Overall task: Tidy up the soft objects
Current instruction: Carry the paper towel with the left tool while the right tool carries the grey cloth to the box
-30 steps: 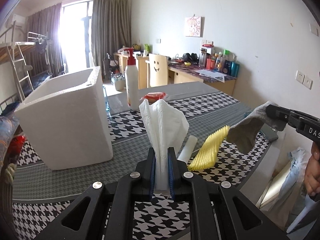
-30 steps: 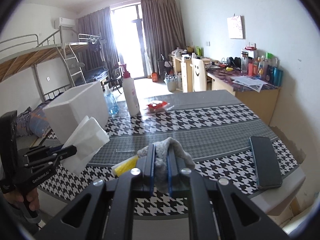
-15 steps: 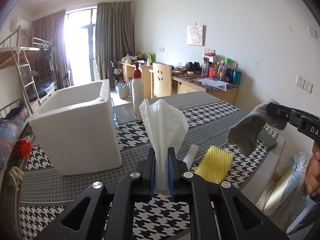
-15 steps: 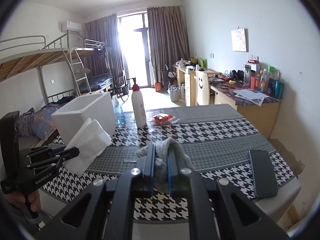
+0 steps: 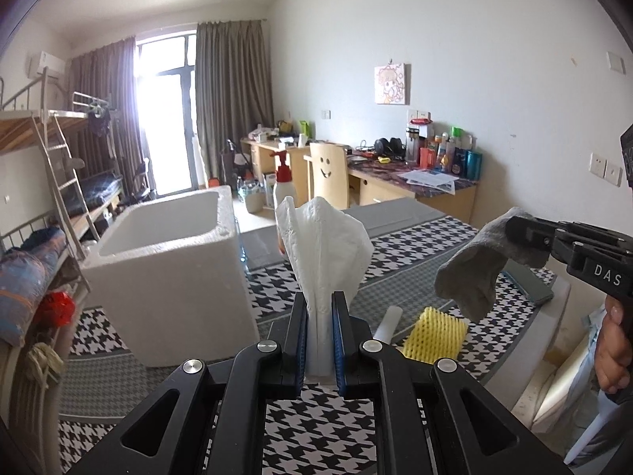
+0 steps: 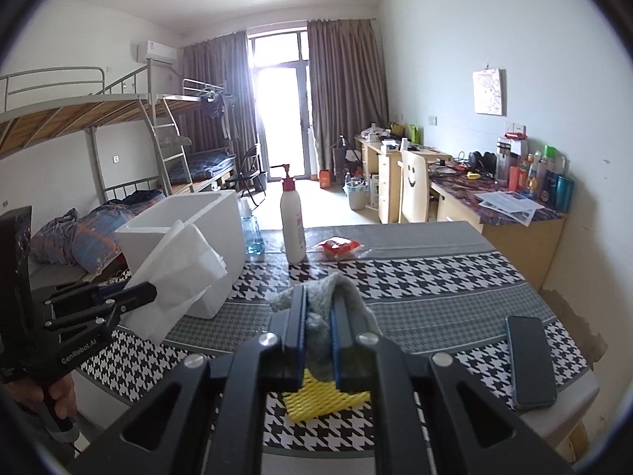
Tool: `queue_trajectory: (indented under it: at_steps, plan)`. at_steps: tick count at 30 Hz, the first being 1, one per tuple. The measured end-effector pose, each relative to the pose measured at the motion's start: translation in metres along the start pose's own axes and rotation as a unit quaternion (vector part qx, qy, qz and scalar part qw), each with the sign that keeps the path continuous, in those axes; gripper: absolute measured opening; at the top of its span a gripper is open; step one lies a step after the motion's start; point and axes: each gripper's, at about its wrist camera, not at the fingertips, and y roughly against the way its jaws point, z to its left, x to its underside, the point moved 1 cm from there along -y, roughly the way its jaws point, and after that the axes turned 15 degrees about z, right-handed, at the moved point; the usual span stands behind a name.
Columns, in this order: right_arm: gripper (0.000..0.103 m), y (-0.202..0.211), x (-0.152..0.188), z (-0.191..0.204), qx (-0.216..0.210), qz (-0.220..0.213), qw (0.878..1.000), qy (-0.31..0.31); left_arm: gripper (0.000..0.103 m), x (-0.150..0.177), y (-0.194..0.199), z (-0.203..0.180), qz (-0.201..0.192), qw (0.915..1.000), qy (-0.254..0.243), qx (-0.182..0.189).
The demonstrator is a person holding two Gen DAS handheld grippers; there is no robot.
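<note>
My left gripper point(image 5: 319, 308) is shut on a white tissue point(image 5: 324, 245) and holds it up above the table; the gripper point(image 6: 148, 289) and the tissue point(image 6: 178, 273) also show in the right wrist view. My right gripper point(image 6: 318, 304) is shut on a grey sock point(image 6: 320, 320); the left wrist view shows that gripper point(image 5: 514, 229) and the sock point(image 5: 470, 277) hanging at the right. A white foam box point(image 5: 166, 273), open at the top, stands on the left of the table, also in the right wrist view point(image 6: 221, 221). A yellow foam net point(image 5: 435, 334) lies on the table below the sock.
A houndstooth-cloth table point(image 6: 435, 277) carries a pump bottle point(image 6: 292, 229), a red packet point(image 6: 340, 246), a blue bottle point(image 6: 251, 233), a phone point(image 6: 530, 360) near the right edge, and a white tube point(image 5: 387, 322). A bunk bed point(image 6: 118, 118) stands left, desks point(image 6: 494, 198) right.
Both grippers have risen with the tissue and the sock still held. The yellow foam net, which hung by the sock a second ago, now lies on the table.
</note>
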Motion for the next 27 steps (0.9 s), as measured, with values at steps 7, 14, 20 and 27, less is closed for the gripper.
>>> queue_trajectory:
  at_steps: [7,14,20,27]
  plan:
    - [0.013,-0.003,-0.008,0.003,-0.003,-0.004,1.000,0.005,0.012,-0.005,0.000,0.006,-0.004,0.9999,0.004,-0.012]
    - [0.013,-0.006,-0.016,0.007,-0.009,-0.008,1.000,0.011,0.012,-0.014,-0.005,0.012,-0.008,0.9996,0.006,-0.027]
    - [0.013,-0.008,-0.021,0.012,-0.009,-0.018,1.000,0.019,0.012,-0.018,-0.010,0.017,-0.009,0.9991,0.012,-0.039]
    - [0.013,-0.013,-0.029,0.020,-0.012,-0.020,0.999,0.034,0.012,-0.027,-0.008,0.024,-0.017,0.9988,0.022,-0.040]
